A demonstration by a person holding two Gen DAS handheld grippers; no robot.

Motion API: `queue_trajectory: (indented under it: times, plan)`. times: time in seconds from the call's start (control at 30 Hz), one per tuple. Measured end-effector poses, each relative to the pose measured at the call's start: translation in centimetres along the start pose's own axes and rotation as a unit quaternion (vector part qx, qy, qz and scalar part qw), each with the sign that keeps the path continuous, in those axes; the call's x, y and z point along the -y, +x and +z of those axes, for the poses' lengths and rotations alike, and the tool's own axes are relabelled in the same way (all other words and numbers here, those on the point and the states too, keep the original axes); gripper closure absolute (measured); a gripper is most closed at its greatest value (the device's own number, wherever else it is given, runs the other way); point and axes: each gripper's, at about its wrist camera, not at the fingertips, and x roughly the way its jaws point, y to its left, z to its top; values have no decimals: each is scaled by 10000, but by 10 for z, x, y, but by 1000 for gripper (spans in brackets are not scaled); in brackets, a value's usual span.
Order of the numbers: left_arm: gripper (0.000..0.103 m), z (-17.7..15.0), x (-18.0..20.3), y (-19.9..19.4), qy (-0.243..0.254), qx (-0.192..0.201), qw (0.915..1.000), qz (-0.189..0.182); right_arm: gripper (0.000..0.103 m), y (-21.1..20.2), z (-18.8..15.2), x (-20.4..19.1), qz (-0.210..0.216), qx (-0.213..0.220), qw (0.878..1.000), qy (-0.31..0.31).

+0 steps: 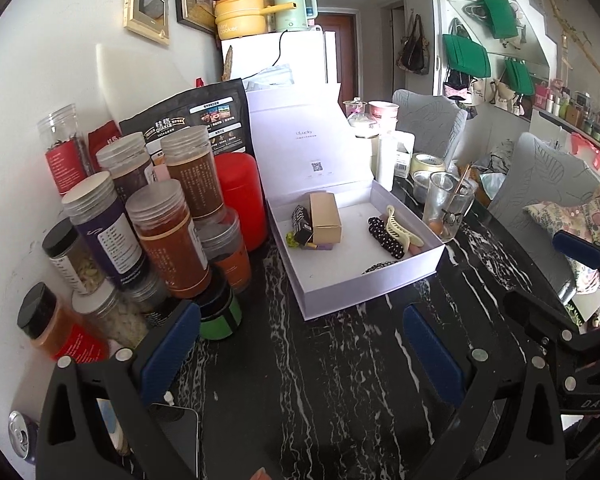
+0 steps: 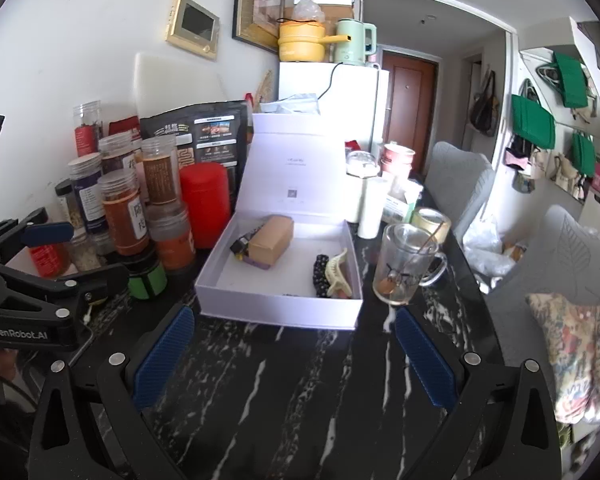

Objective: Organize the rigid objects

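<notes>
- Left gripper (image 1: 300,344): jaws spread wide, nothing between the blue pads (image 1: 168,348), hovering short of the white box (image 1: 364,280).
- Right gripper (image 2: 292,356): equally wide, empty, before the same box.

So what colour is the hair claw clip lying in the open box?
Cream, a pale yellowish white. The hair claw clip shows best in the left wrist view.
</notes>
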Motion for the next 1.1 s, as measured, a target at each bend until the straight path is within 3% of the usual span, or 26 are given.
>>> queue_trajectory:
  times: [1.1]
  plan:
    - [0, -10, -1, 6, -98, -130, 9999, 41, 1, -2, -10, -2, -63, -67, 10000, 39]
